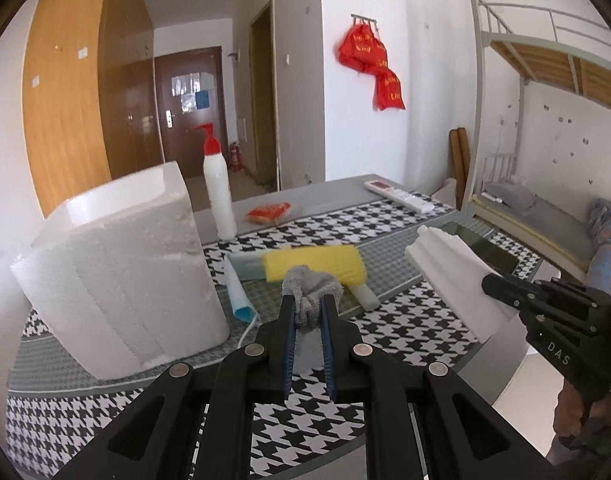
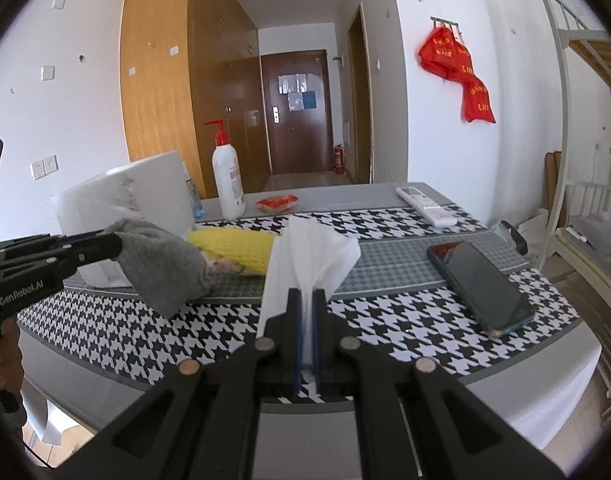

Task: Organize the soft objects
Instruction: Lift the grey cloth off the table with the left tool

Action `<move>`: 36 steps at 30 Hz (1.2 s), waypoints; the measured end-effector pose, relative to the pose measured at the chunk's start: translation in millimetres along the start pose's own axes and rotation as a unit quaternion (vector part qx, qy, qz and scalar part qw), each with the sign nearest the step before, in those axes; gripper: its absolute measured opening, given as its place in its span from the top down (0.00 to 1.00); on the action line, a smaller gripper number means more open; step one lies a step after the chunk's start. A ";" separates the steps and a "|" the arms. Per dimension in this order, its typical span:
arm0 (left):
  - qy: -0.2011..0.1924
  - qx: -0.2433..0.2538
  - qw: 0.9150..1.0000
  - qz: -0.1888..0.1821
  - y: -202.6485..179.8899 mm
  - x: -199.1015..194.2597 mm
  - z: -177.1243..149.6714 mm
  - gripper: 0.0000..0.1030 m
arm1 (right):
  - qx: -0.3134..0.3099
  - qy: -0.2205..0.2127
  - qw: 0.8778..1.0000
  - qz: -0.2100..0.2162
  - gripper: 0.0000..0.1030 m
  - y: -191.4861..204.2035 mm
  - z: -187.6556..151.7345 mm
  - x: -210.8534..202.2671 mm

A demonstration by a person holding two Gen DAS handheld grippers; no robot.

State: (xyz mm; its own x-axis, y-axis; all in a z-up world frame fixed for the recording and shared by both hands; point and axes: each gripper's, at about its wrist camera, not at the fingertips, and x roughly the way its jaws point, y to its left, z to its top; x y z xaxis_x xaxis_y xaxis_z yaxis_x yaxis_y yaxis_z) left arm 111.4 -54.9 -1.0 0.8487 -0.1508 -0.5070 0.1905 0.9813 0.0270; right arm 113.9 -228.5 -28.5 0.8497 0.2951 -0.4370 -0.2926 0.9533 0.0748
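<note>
1. The left tool [image 1: 307, 308] is clamped on a bunched grey knitted cloth [image 1: 311, 286], held clear above the counter covered in black-and-white houndstooth cloth [image 1: 405, 320].
2. The right tool [image 2: 307, 300] is closed tight on a thin white tissue sheet [image 2: 309, 256], which fans upward from between its blue pads; it too is off the counter.
3. A tall white foam box [image 1: 117, 264] stands on the counter's left side, near the left tool. It looks like the likely container for the soft things, though its inside is hidden from both views, so what it already holds cannot be told.
4. Lying on the counter behind the grey cloth is a yellow knitted cloth [image 1: 313, 264], just beside a pale blue-tipped tube [image 1: 237, 292] and a white foam stick [image 1: 363, 298].
5. Judged from this, the task is partway: two soft pieces are lifted but not yet placed, and the yellow cloth is untouched.
6. The dark smartphone [image 2: 481, 284], white remote control [image 2: 425, 206], white pump bottle with red top [image 2: 227, 176] and small red packet [image 2: 277, 202] seem outside the sorting.
</note>
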 end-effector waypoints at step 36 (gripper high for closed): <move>-0.067 -0.007 0.998 0.011 18.4 -31.9 54.2 0.88 | -0.009 -0.043 0.999 0.006 0.93 13.8 57.4 -6.6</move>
State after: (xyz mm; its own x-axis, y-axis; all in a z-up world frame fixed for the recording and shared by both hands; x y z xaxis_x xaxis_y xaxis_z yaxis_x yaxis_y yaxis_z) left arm 114.6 -38.6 62.3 0.9107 -0.1430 -0.3876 0.1654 0.9859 0.0248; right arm 129.5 -213.6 26.8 0.8801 0.3117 -0.3581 -0.3103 0.9486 0.0629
